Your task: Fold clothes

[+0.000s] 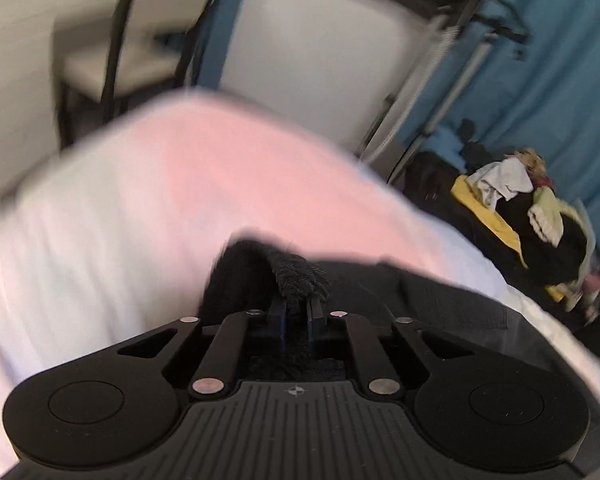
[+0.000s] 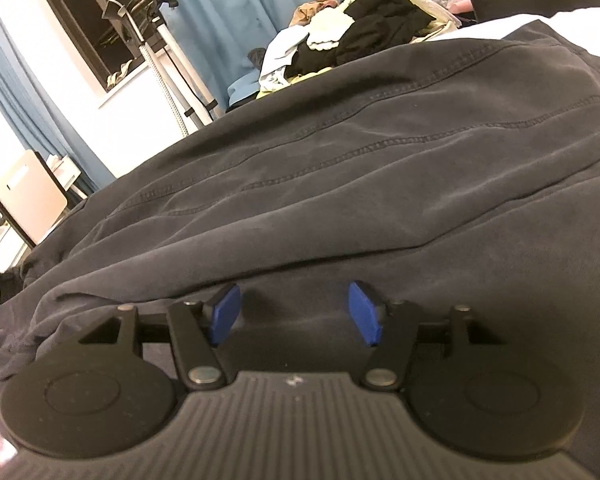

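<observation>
Pinching a dark bit of cloth, the left tongs [image 1: 298, 306] are closed; the right tongs [image 2: 296, 312] gape wide, the dark garment [image 2: 380, 160] lying straight ahead.

My left wrist view: heavy motion smear across the pink-white sheet [image 1: 180, 184] and the room behind; only the knit fabric [image 1: 298, 278] near my lens is crisp. Right wrist view: sharp stitching on the dark garment [image 2: 380, 160], washed-out white wall [image 2: 32, 52], fisheye bending at the edges.
</observation>
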`<move>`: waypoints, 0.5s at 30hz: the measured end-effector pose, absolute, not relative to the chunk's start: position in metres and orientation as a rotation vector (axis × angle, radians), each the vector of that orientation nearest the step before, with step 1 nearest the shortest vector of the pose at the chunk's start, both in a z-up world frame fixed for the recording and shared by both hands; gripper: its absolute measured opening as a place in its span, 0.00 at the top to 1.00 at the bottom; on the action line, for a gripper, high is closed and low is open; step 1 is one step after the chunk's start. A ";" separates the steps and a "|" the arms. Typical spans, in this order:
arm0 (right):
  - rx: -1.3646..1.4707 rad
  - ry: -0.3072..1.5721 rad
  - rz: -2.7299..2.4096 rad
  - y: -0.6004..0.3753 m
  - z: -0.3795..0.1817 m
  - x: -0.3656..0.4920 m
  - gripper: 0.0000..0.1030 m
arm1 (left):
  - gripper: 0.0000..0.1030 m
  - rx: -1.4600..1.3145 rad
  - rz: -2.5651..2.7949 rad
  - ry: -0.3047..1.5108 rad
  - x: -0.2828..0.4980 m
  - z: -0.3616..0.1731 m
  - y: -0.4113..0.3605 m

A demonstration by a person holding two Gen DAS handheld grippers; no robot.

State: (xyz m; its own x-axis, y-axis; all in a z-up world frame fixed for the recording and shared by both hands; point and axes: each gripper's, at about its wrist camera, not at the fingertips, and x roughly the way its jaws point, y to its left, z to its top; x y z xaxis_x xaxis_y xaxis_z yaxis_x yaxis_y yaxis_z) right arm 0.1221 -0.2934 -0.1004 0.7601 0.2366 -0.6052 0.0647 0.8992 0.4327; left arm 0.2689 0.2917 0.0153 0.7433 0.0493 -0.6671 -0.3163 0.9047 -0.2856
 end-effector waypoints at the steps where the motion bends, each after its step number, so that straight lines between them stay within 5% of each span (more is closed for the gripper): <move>1: 0.453 0.706 0.094 -0.293 -0.100 0.123 0.40 | 0.91 -0.372 0.205 0.668 0.272 0.027 0.291; 4: 0.425 0.698 0.093 -0.289 -0.100 0.126 0.40 | 0.89 -0.238 0.233 0.575 0.284 0.049 0.283; 8: 0.392 0.692 0.096 -0.287 -0.101 0.129 0.40 | 0.78 -0.093 0.326 0.666 0.312 0.006 0.271; 9: 0.385 0.690 0.097 -0.287 -0.102 0.130 0.40 | 0.71 -0.093 0.345 0.665 0.313 -0.003 0.270; 12: 0.365 0.686 0.099 -0.287 -0.103 0.132 0.39 | 0.15 -0.091 0.362 0.698 0.307 -0.015 0.269; 15: 0.345 0.682 0.102 -0.286 -0.105 0.134 0.39 | 0.10 -0.068 0.286 0.691 0.290 0.000 0.261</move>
State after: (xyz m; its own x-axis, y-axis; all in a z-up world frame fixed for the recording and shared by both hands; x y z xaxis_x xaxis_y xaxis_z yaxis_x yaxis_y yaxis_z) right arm 0.1341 -0.2861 -0.1047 0.7739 0.2040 -0.5996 0.0197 0.9385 0.3447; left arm 0.2901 0.2614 0.0003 0.7333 0.2379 -0.6369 -0.2826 0.9587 0.0328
